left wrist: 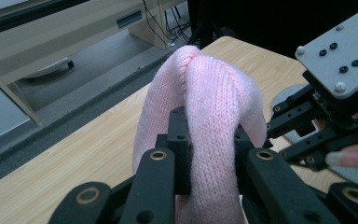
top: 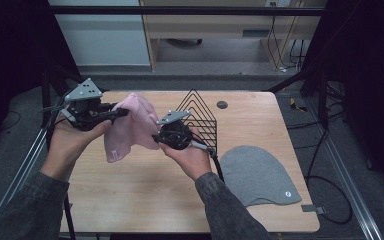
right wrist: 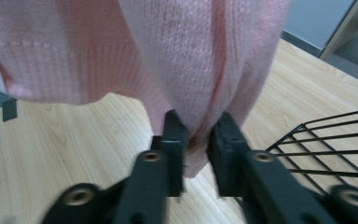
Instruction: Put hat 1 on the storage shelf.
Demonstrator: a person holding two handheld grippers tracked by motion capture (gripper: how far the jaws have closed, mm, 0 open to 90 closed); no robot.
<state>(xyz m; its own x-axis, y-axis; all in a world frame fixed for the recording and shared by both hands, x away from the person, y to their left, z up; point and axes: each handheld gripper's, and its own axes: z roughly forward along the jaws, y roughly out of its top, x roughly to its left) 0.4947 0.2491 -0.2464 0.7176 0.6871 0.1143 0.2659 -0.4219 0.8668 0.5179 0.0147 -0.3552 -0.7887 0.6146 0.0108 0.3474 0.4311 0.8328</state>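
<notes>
Wooden worktop [top: 145, 195] is sitting under dim light, with grey floor and pale furniture lying behind it along the upper edge of the high view.

Pink knit beanie [top: 130, 125] is hanging in the air left of centre in the high view, lifted off the wood, stretched between both tools. Left claw [top: 116, 113] is pinching a thick fold of the knit from the left side; in the left gripper view its jaws are standing narrow with the wool bunched between them. Right claw [top: 157, 137] is gripping the hat's lower right edge; the right gripper view has a fold of pink squeezed between its jaws, with a white label hanging at the far left of that frame.

Black wire rack [top: 200, 120] is standing just right of the right hand, at centre. Grey beanie [top: 260, 175] is lying flat toward the lower right.

Step, as a guess: the hat is being held up for folding or for transfer, possibly to the rack. Next move is probably calling for both claws travelling together, keeping the knit taut.

Count: two beanies, one rack, two claws.
</notes>
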